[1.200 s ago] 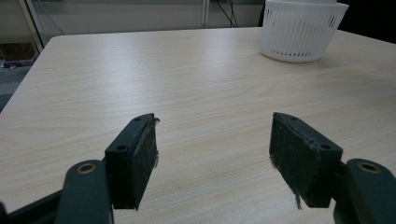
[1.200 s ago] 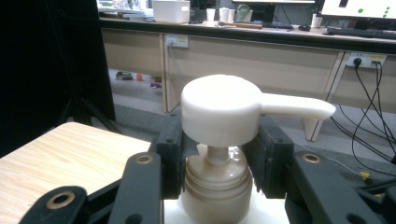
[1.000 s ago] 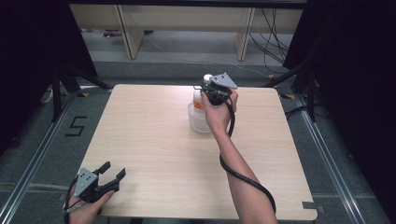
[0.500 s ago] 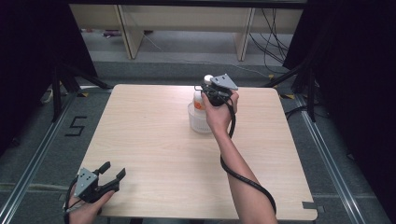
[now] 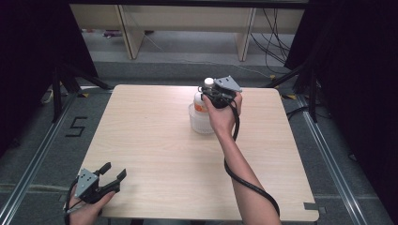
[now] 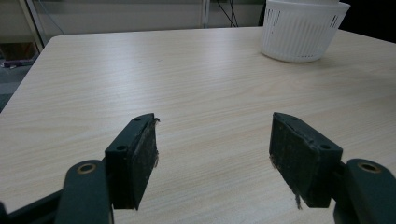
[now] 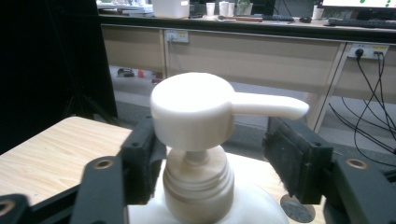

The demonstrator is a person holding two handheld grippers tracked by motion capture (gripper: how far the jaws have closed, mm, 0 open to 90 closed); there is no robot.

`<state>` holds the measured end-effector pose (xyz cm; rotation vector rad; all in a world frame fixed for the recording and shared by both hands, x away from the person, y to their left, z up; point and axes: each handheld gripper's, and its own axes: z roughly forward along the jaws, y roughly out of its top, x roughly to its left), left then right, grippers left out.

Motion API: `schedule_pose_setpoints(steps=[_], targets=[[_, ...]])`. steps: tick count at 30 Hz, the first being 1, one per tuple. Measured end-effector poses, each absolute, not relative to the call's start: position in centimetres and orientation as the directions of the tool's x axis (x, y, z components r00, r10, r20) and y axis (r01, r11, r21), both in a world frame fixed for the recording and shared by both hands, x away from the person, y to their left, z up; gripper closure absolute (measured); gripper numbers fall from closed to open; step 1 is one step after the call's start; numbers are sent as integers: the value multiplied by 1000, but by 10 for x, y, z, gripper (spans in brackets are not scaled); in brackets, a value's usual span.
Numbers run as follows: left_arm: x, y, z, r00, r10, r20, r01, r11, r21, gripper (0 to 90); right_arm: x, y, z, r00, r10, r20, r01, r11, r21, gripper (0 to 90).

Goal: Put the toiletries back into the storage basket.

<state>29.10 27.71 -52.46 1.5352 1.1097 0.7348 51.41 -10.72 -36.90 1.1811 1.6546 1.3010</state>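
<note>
A white pump bottle (image 5: 201, 106) with an orange label stands in a white slotted basket (image 5: 199, 123) at the far middle of the table. My right gripper (image 5: 210, 92) sits at the bottle's top, held from behind by a hand. In the right gripper view its jaws have just been opening. They flank the neck under the pump head (image 7: 195, 111), and the right pad (image 7: 293, 158) stands clear of it, so the right gripper (image 7: 215, 163) is open. My left gripper (image 5: 115, 169) rests open at the near left corner with nothing between its pads (image 6: 140, 158). The basket (image 6: 303, 32) lies far ahead of it.
The light wood table (image 5: 155, 150) has rounded corners and dark drapes on both sides. A black cable (image 5: 244, 180) trails along the right forearm. Shelving and cables stand on the floor beyond the far edge.
None of the high view's frames show a clear shift; both hands stay where they were.
</note>
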Motion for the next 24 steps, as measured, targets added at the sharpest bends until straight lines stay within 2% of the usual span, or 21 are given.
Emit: schedule_pose_setpoints(steps=[7, 24], targets=[[291, 277, -525, 381, 920, -92, 272, -17, 962, 317, 508, -109, -368, -353, 935, 10, 225, 75, 971, 322], [291, 277, -525, 381, 920, -89, 271, -19, 962, 317, 485, -123, -362, -378, 926, -5, 211, 92, 973, 311]])
